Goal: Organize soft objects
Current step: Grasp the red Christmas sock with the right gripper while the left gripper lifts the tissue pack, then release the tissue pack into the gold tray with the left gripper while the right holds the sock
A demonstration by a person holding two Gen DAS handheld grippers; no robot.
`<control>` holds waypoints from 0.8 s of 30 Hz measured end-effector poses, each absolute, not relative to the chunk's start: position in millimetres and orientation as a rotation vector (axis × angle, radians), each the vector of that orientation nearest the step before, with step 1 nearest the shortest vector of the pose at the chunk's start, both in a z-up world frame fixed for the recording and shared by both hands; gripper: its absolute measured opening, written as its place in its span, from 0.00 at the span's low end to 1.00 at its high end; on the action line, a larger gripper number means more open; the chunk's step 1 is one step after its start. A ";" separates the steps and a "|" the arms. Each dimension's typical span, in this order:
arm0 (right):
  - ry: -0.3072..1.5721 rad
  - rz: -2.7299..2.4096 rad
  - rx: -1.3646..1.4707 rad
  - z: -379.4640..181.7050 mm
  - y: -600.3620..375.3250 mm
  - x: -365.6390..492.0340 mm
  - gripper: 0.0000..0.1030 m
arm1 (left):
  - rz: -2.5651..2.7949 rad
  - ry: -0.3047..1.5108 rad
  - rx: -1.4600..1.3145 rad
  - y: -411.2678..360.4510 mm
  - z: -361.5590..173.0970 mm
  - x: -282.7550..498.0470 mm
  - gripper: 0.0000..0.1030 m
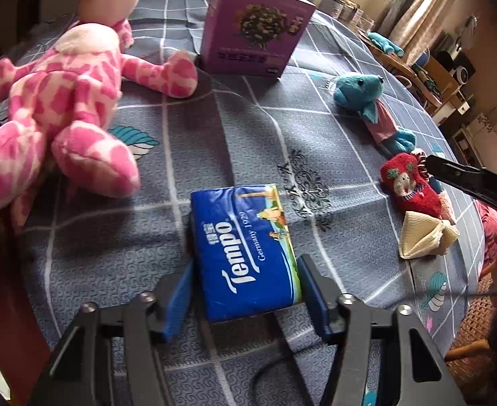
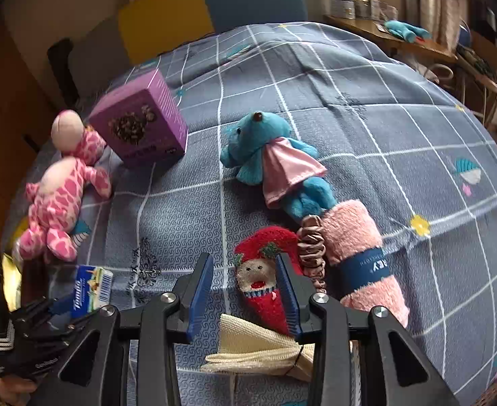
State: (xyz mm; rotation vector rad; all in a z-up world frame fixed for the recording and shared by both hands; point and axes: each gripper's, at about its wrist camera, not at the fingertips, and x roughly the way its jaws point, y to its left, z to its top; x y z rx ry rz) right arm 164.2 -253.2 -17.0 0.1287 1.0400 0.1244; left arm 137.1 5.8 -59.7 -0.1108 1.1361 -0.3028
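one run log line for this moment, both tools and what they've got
left tool: shut on tissue pack | right tool: open over red sock, not gripping | cloth beside sock | surface: bed cover

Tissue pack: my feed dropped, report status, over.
Left gripper shut on Tempo tissue pack. Right gripper open over red sock, empty. Cream cloth beside sock, nothing blocking.

blue tissue pack (image 1: 246,253) flat | red sock (image 2: 268,280) beside pink towel roll (image 2: 360,253) | teal plush (image 2: 268,155) supine
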 end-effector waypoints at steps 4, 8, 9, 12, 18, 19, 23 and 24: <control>1.130 0.046 -0.090 -53.2 -234.2 177.3 0.37 | -0.302 1.115 -0.136 10.2 -59.0 133.6 0.54; 1.151 0.001 -0.101 -61.9 -243.5 177.0 0.31 | -0.290 1.080 -0.150 16.6 -53.5 123.7 0.54; 1.163 0.004 -0.063 -63.2 -250.2 178.5 0.32 | -0.287 1.070 -0.157 18.6 -51.6 121.1 0.54; 1.171 0.024 0.018 -63.6 -263.0 180.2 0.35 | -0.281 1.029 -0.177 25.5 -42.0 110.1 0.54; 1.148 0.032 0.041 -63.0 -271.2 180.5 0.38 | -0.296 0.957 -0.189 35.4 -19.0 84.5 0.54; 1.146 0.031 0.027 -62.9 -270.2 180.3 0.38 | -0.297 0.948 -0.189 36.8 -16.1 80.5 0.54; 1.134 0.008 -0.068 -63.4 -250.3 175.6 0.32 | -0.299 0.920 -0.201 46.5 -3.7 65.1 0.54; 1.132 0.003 -0.081 -63.4 -249.0 175.4 0.32 | -0.296 0.909 -0.208 51.4 0.8 61.0 0.54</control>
